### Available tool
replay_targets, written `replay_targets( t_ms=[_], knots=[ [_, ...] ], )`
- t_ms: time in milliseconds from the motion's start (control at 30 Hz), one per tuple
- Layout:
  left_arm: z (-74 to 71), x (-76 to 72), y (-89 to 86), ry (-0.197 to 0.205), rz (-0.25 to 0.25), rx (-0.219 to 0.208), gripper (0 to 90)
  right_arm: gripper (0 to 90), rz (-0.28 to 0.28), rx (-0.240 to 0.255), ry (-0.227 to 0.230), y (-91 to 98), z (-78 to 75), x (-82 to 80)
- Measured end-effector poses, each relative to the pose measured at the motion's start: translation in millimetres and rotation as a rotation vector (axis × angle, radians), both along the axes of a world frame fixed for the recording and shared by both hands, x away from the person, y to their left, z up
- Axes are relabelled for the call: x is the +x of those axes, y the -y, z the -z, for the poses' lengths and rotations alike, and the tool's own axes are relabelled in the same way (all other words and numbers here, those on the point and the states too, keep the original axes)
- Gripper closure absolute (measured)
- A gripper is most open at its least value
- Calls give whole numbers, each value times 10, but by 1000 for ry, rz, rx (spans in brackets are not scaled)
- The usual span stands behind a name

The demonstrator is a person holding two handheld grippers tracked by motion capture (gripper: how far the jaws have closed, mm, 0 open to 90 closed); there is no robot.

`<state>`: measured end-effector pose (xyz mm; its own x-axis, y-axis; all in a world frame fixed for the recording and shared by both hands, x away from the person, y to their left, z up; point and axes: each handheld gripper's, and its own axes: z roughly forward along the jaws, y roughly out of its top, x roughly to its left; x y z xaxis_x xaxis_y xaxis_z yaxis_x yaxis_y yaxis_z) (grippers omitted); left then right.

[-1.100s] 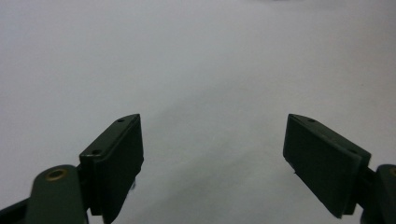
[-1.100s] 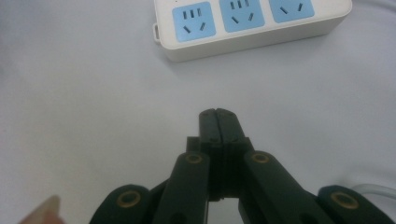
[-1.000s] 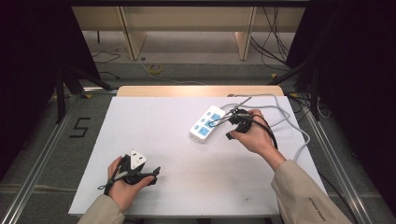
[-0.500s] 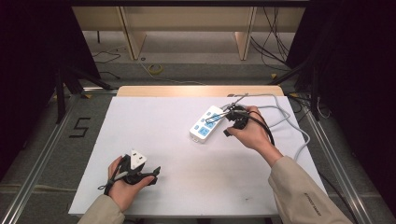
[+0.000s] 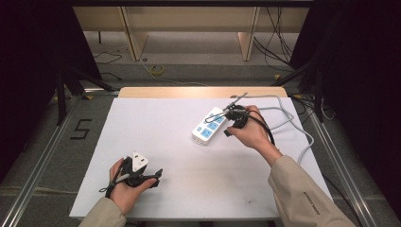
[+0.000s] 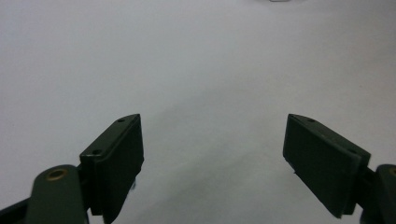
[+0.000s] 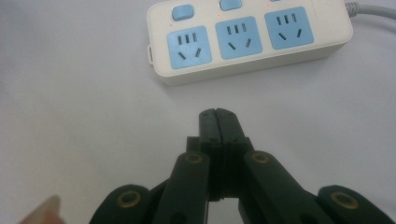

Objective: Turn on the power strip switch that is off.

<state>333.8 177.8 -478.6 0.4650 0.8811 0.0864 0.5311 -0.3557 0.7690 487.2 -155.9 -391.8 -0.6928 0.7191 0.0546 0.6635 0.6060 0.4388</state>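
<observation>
— What's around you?

— A white table point(image 5: 165, 142) with a wooden strip along its far edge, dark curtains on both sides, and cables on the floor beyond.

— And what lies on the table?

— A white power strip point(image 5: 208, 126) with blue sockets, on the far right part of the sheet. Its grey cord point(image 5: 293, 124) loops off toward the right edge.

— Where is your right claw?

— My right gripper point(image 7: 217, 115) hangs just beside the strip, on my side of it. In the right gripper view the two black jaws are pressed flat together with nothing between them, their tips pointing at the strip's long side, a bare gap of table in between. Three blue sockets and the blue buttons above them face up.

— And the left?

— My left gripper point(image 6: 212, 154) sits near the front left corner, well apart from the strip. Its jaws stand wide, bare table between them. From above, my left hand point(image 5: 125, 187) wraps the handle, with a white block on top of it.
</observation>
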Motion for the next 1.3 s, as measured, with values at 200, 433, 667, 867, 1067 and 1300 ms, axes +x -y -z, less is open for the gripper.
replay_targets(
  t_ms=[200, 433, 667, 867, 1067, 1300],
  knots=[
    [0, 0, -1, -1, 1, 1, 201, 900, -6, -2, 1, -25, -10, 27],
    [0, -1, -1, -1, 1, 2, 202, 900, -1, -8, -3, -71, -16, 63],
    [1, -4, -1, -2, -1, 0, 202, 900, -5, -10, -2, -97, -12, 91],
    [2, -11, -4, -3, -4, -1, 202, 900, -6, -13, -6, -130, -7, 117],
    [1, -23, -18, -3, -7, 1, 202, 900, -9, -18, -5, -173, 3, 149],
    [4, -35, -32, -1, -12, 2, 202, 900, -13, -23, -6, -204, 11, 183]
  ],
)
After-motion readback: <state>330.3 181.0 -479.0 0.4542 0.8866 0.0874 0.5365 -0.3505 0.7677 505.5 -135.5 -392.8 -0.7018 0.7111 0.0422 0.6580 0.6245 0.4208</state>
